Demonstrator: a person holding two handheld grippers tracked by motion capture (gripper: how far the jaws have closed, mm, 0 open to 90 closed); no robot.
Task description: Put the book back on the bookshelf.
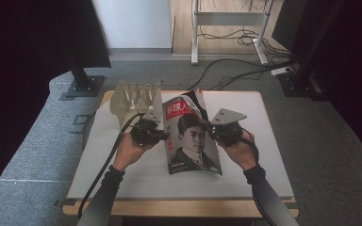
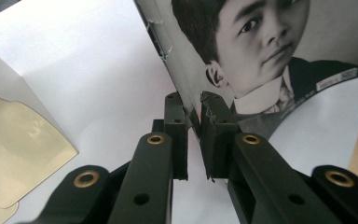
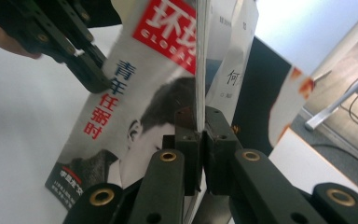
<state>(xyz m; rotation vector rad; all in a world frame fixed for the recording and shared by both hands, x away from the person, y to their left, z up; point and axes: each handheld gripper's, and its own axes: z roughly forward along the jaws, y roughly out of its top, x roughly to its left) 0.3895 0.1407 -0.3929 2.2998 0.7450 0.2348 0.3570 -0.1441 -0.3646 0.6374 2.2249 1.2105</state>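
Gripping the magazine at mid-frame, the left gripper clamps its spine edge and the right gripper pinches the open edge, so lift both evenly to avoid tearing.

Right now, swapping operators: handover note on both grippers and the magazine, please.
Left gripper: shut on the magazine at its spine edge.
Right gripper: shut on the magazine's opposite, page edge.
Magazine: held up between both, tilted, lower end toward the table, cover facing the person.
Beige slotted rack: at the table's far left, no magazine in it.
Done: magazine gripped and lifted.
Left: probably slotting it into the rack.
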